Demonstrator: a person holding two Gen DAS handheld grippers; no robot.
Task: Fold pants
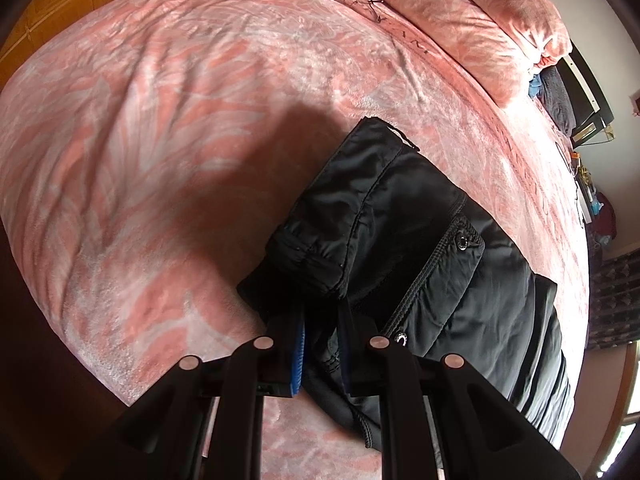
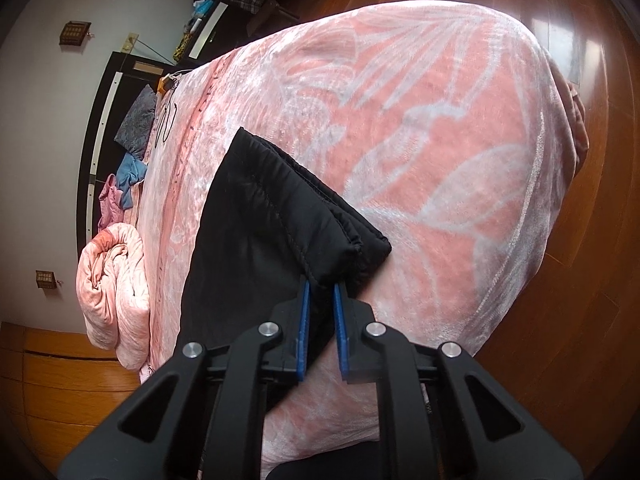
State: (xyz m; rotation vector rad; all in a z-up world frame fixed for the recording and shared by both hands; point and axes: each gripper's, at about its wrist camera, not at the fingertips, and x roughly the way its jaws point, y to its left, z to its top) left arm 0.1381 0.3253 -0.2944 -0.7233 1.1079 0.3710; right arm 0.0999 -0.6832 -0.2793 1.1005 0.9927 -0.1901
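Black pants (image 1: 420, 240), lying on the pink bed (image 1: 160, 120): our left gripper (image 1: 320, 320) is pinching the bunched waistband at its near end, pads nearly shut. Long axis is running rightward to our right gripper (image 2: 321, 286), which is clamping the hem corner.

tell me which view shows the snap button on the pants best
The left wrist view. The snap button sits there in plain sight on a flap of the black pants, just ahead of the left gripper. The right wrist view shows only plain folded black fabric at the right gripper, with no snap visible.
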